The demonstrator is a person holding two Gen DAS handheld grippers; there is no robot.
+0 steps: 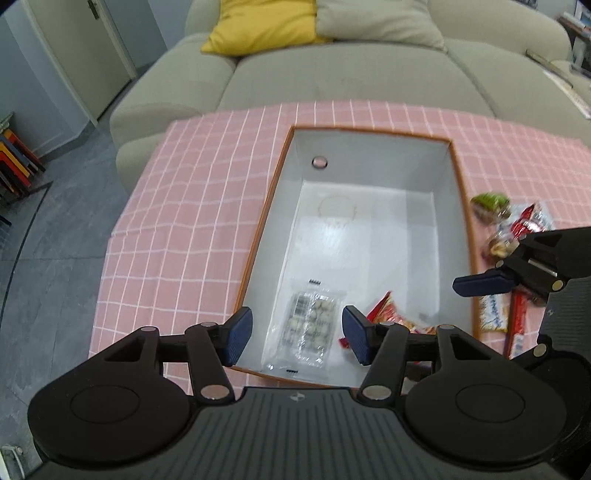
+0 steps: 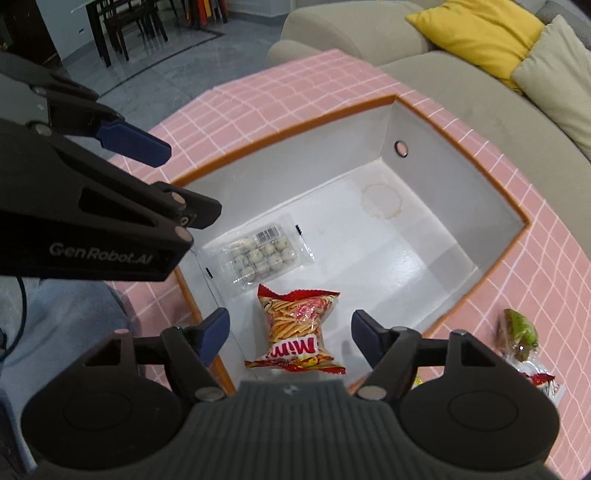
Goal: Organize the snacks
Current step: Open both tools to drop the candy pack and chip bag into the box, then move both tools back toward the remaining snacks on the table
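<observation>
Over the near end of the box [image 1: 369,229], the left gripper [image 1: 297,338] hangs with its jaws spread wide, nothing between them and touching nothing. Below the gap lies a clear tray of pale round sweets [image 1: 310,325], flat on the white floor of the box, close to the near-left corner. Its long axis runs along the length of the box, the barcode end pointing toward the far wall.

The right gripper [image 2: 290,334] is also above the near end of the box, jaws spread wide and empty. Beneath it lies the red and yellow snack bag [image 2: 297,328], flat on the box floor just beside the tray of sweets [image 2: 262,254]. The bag's long axis runs from the near wall into the box, and its printed name reads upside down from the right wrist camera.

More snacks lie outside on the pink checked cloth [image 1: 192,206], to the right of the box: a green-wrapped one [image 2: 517,328] and a red and white packet [image 2: 545,382] near it. A beige sofa [image 1: 351,74] with a yellow cushion [image 1: 258,26] stands behind the table.
</observation>
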